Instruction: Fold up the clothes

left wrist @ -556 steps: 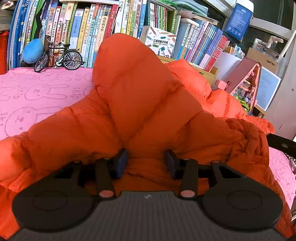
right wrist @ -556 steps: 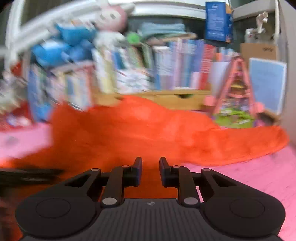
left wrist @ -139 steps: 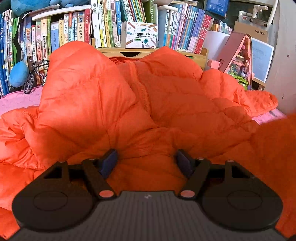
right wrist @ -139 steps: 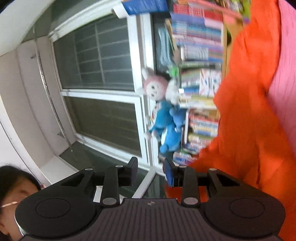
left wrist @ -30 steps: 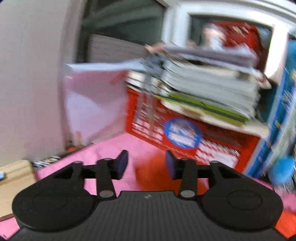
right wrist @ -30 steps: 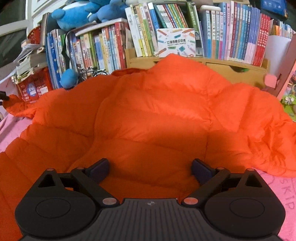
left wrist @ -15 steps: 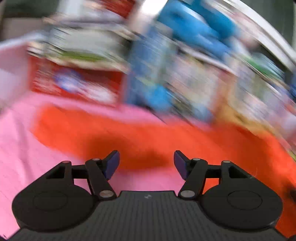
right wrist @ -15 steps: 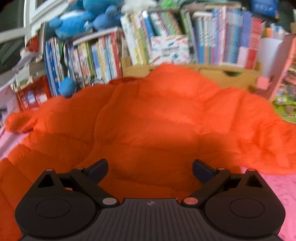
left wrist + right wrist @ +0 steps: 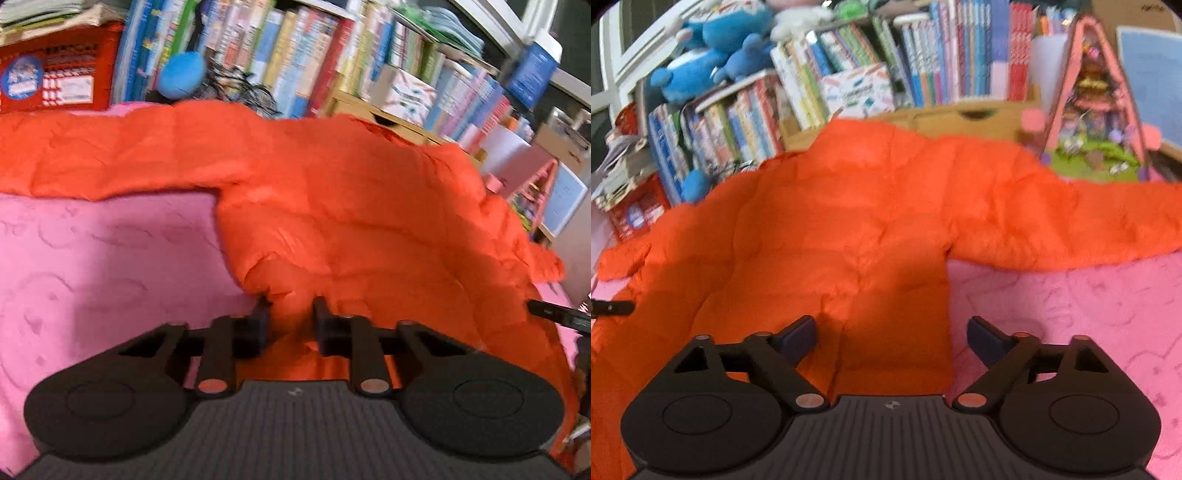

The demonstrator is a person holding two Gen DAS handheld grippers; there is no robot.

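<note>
An orange puffer jacket (image 9: 351, 206) lies spread flat on a pink blanket (image 9: 92, 258), one sleeve stretched out to the left. My left gripper (image 9: 290, 317) is at the jacket's lower left hem corner, its fingers drawn close with a fold of orange fabric pinched between them. In the right wrist view the jacket (image 9: 849, 229) lies with its other sleeve stretched to the right. My right gripper (image 9: 892, 338) stands wide open over the lower right hem corner, with fabric under it but nothing held.
Bookshelves (image 9: 886, 74) packed with books run along the far side, right behind the jacket. A pink toy house (image 9: 1097, 110) stands at the back right and a red crate (image 9: 55, 81) at the back left. Bare pink blanket (image 9: 1071, 302) shows below both sleeves.
My left gripper swung down from the shelves to the jacket's left hem and its fingers closed on the fabric. The right gripper stayed open and shifted right to the hem corner.
</note>
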